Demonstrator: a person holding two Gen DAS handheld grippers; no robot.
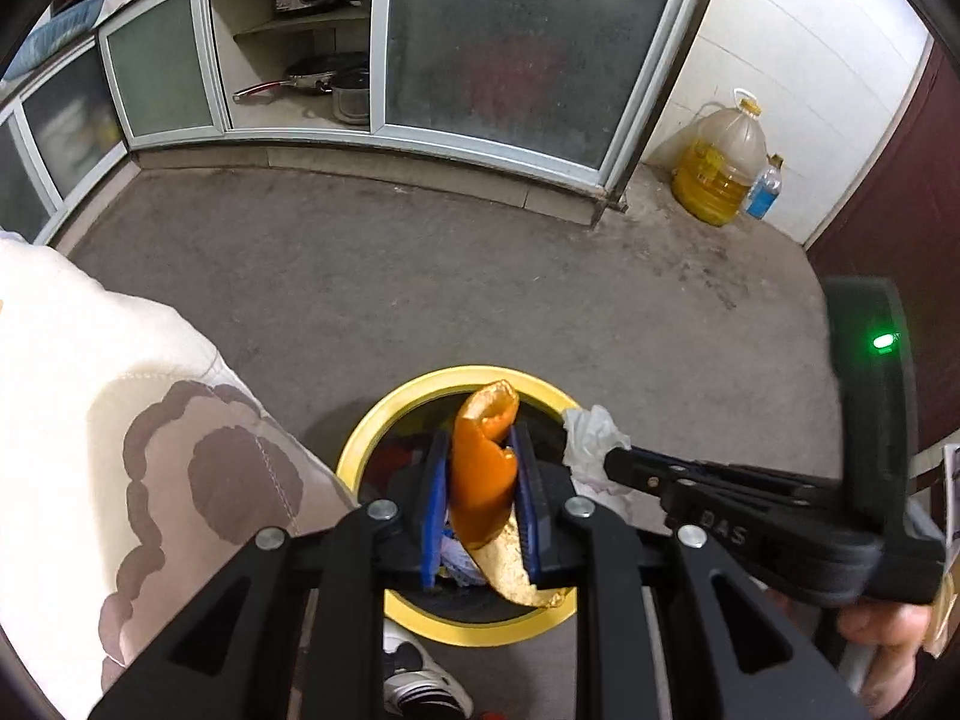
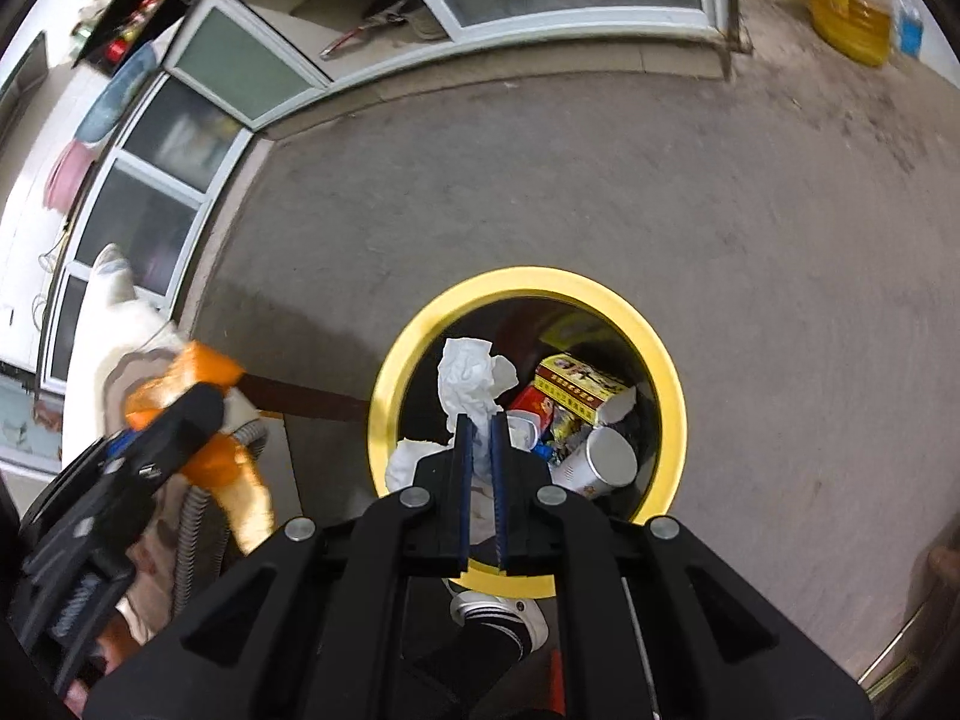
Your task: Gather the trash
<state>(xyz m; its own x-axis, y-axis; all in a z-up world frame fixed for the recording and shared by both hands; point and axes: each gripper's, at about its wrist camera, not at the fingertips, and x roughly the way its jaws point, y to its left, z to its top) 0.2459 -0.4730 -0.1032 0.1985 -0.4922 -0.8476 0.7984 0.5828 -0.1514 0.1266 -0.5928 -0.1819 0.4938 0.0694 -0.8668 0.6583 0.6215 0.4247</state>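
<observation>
Your left gripper has its jaws around an orange peel above the yellow-rimmed bin. Your right gripper pinches a crumpled white tissue, jaws narrow, over the same bin.

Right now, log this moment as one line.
left gripper: shut on peel | right gripper: shut on tissue | both over bin | nothing dropped yet

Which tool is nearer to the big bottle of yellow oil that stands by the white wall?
Right, as far as I can judge. In the left wrist view the right tool, shut on a tissue, sits on the bottle's side of the yellow bin; the left tool holds orange peel beside it.
</observation>
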